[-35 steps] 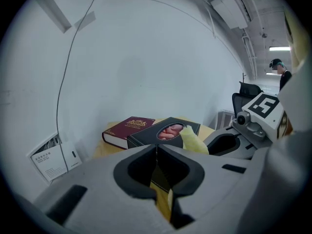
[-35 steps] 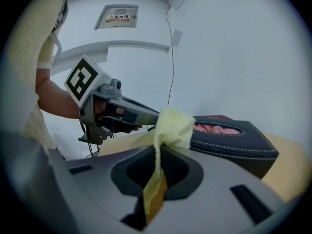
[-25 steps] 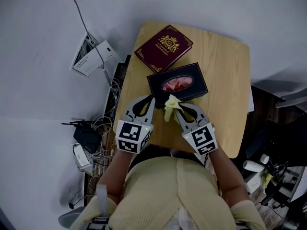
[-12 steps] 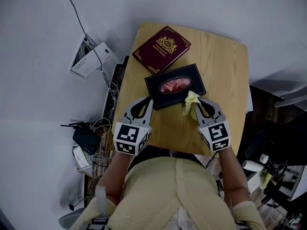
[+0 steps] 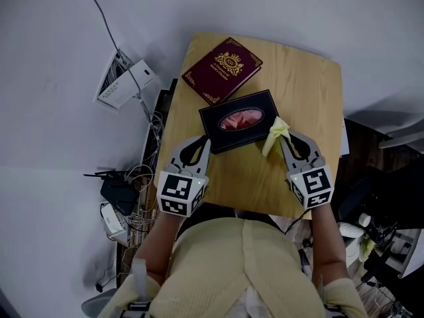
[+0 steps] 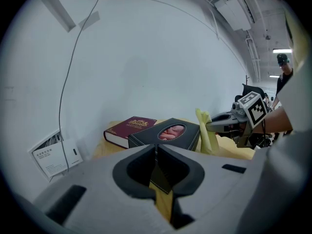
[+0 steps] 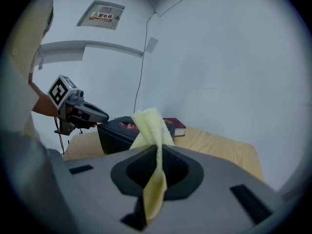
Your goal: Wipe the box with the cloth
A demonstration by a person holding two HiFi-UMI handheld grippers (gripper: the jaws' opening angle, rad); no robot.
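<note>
A black tissue box [image 5: 240, 120] with pink tissue in its oval opening sits mid-table. The same box [image 6: 168, 134] is just beyond my left gripper [image 6: 156, 147], whose jaws are shut with nothing between them. In the head view, that left gripper [image 5: 206, 141] has its tips at the box's near left corner. My right gripper [image 5: 283, 136] is shut on a yellow cloth [image 5: 274, 135], which hangs by the box's right end. In the right gripper view, the cloth [image 7: 151, 130] stands up from the right gripper [image 7: 158, 147], with the box [image 7: 116, 134] behind it to the left.
A maroon book [image 5: 223, 69] lies behind the box on the wooden table [image 5: 311, 91]. A white device [image 5: 127, 81], cables and a black gadget [image 5: 119, 192] lie on the floor to the left. The table's right edge is close to my right gripper.
My right gripper has carried the cloth to the right, from in front of the box's middle to its right end. The left gripper has stayed put.
</note>
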